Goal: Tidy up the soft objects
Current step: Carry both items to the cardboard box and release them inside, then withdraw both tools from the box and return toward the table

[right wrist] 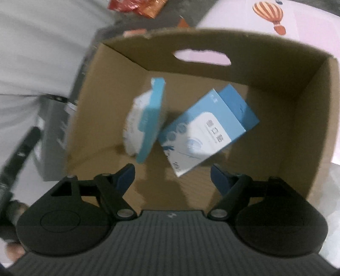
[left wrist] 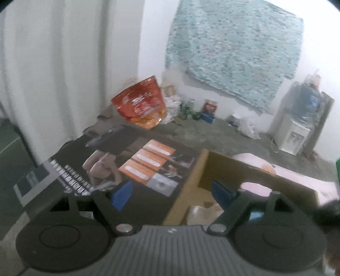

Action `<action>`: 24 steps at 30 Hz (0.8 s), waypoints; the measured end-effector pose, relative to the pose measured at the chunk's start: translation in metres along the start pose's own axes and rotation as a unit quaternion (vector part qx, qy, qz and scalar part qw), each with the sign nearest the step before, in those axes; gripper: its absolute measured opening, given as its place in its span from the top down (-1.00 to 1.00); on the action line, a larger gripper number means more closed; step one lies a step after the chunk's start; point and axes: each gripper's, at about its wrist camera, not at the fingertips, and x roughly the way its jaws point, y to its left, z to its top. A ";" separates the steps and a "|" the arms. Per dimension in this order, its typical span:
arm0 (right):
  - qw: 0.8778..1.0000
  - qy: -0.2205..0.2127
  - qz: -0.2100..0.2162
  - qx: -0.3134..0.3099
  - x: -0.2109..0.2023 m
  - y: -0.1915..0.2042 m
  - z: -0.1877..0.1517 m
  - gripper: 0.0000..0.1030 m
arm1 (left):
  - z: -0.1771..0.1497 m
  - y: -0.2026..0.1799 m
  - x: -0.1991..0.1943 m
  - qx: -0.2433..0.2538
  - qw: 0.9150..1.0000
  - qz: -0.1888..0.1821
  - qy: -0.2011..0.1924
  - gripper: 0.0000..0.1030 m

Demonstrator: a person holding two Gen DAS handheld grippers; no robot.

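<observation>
An open brown cardboard box (right wrist: pixel 276 70) fills the right wrist view, with a handle slot in its far wall. Inside it are two items. A soft white pack with a light-blue flap (right wrist: pixel 144 123) stands on edge at the left, and a blue-and-white packet (right wrist: pixel 208 129) lies tilted beside it. My right gripper (right wrist: pixel 172 178) hangs open over the box, pointing steeply down, with nothing between its blue pads. In the left wrist view my left gripper (left wrist: pixel 173 195) is open and empty over the box's left wall (left wrist: pixel 184 191).
A dark printed carton (left wrist: pixel 138 165) lies left of the box. Pink bedding with a hot-air balloon print (right wrist: pixel 267 12) is behind it. Against the far wall are an orange snack bag (left wrist: pixel 142 104), bottles and a water dispenser (left wrist: pixel 293 135). White curtains (left wrist: pixel 63 63) hang at left.
</observation>
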 end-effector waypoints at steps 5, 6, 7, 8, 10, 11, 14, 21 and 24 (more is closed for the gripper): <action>0.999 -0.002 -0.037 0.025 0.019 -0.011 0.008 -0.60 | -0.002 0.015 0.011 -0.016 1.000 0.011 0.013 -0.62; 0.999 -0.005 -0.037 0.031 0.023 -0.014 0.009 -0.60 | -0.003 0.017 0.013 -0.019 1.000 0.011 0.016 -0.62; 0.999 -0.007 -0.029 0.037 0.025 -0.016 0.011 -0.60 | -0.005 0.020 0.013 -0.022 1.000 0.011 0.017 -0.62; 0.999 -0.008 -0.017 0.046 0.028 -0.020 0.012 -0.60 | -0.006 0.020 0.014 -0.024 0.999 0.010 0.019 -0.62; 0.998 -0.016 0.009 0.065 0.031 -0.025 0.015 -0.60 | -0.007 0.022 0.015 -0.025 0.999 0.009 0.021 -0.62; 0.997 -0.021 0.020 0.070 0.031 -0.026 0.016 -0.60 | -0.007 0.023 0.015 -0.025 0.999 0.010 0.022 -0.62; 0.995 -0.027 0.045 0.087 0.034 -0.030 0.019 -0.62 | -0.008 0.023 0.017 -0.024 0.999 0.010 0.025 -0.62; 0.995 -0.060 0.064 0.041 0.030 -0.024 0.011 -0.62 | -0.013 0.023 0.023 -0.028 0.999 0.004 0.043 -0.62; 0.996 -0.056 0.070 0.006 0.030 -0.018 0.004 -0.62 | -0.016 0.024 0.026 -0.029 0.998 0.005 0.051 -0.62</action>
